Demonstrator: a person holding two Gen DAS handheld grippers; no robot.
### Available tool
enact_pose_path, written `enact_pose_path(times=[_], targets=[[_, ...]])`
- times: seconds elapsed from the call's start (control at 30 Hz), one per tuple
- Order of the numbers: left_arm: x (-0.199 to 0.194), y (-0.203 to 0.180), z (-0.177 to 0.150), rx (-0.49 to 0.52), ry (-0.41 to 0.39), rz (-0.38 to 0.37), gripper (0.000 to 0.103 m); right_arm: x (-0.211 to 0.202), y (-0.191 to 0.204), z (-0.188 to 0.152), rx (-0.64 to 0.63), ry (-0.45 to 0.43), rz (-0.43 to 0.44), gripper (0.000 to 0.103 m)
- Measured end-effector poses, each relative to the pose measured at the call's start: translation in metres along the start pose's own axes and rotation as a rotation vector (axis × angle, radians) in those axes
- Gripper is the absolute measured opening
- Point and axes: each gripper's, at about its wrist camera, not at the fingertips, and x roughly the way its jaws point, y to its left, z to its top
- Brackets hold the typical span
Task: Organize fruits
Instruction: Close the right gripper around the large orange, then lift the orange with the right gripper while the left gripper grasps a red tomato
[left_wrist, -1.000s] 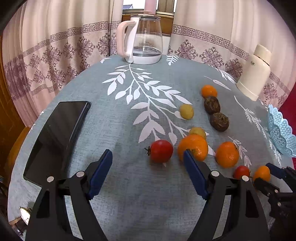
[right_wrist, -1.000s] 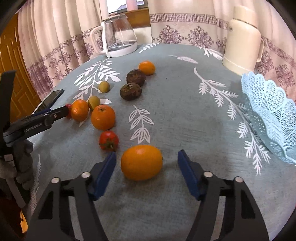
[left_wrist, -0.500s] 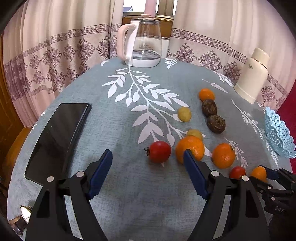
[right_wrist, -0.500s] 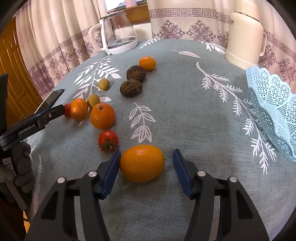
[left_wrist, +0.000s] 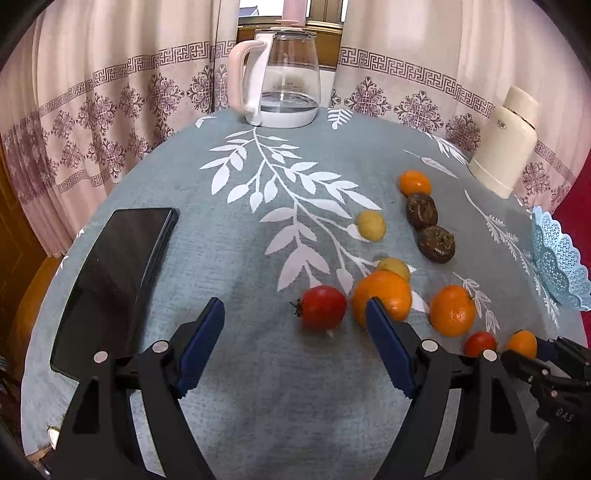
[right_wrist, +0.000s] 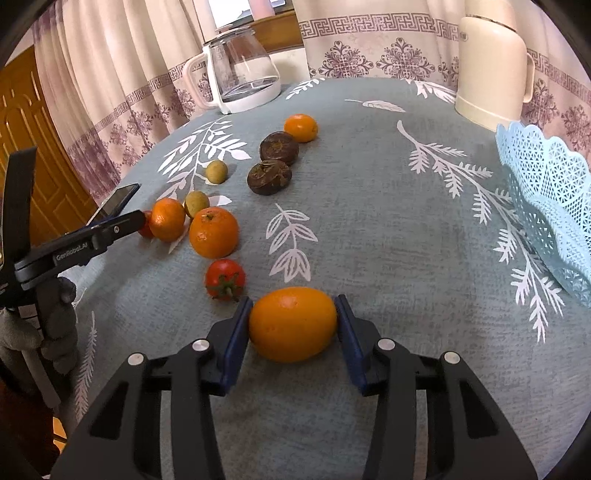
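Orange sits crosswise in the right claw, basket off to the right

Orange (right_wrist: 293, 324), the oval one nearest the right camera, lies on the counter (right_wrist: 388, 229) with its long axis running side to side, straight across the right claw (right_wrist: 291, 325); the two blue pads (right_wrist: 236, 336) press on its two ends, so the claw is closed down to the fruit's length and appears to have hold of it, though the fruit looks not yet lifted off the cloth; the basket (right_wrist: 546, 192), pale blue and lacy, stands well apart to the right and somewhat further away, so the coming move probably calls for a lift and a swing rightward; the right claw is plainly the nearer one to it.

A tomato (right_wrist: 225, 278) rests just beside the left pad, near enough to be nudged if the claw drifts left.

The left claw (left_wrist: 293, 341) hangs wide open with nothing between its pads; a larger tomato (left_wrist: 322, 307) and a round orange (left_wrist: 382, 295) lie just ahead of it, toward its right finger; further fruit is scattered beyond, with a phone (left_wrist: 114, 284) on the left; from this view the basket (left_wrist: 557, 266) is far off at the right edge.
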Motion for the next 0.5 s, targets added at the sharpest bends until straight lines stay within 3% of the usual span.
enact_pose_path(times=[0.17,0.43,0.5], targets=[[0.002,0.001,-0.005,0.01,0.019,-0.01,0.064,0.0,-0.002,0.0,0.012,-0.001,0.014,0.046],[0.014,-0.011,0.0,0.055,0.043,0.003,0.061,0.001,-0.002,0.0,0.015,-0.002,0.017,0.046],[0.018,-0.013,0.003,0.058,0.052,0.007,0.056,0.001,-0.003,0.0,0.016,-0.002,0.017,0.046]])
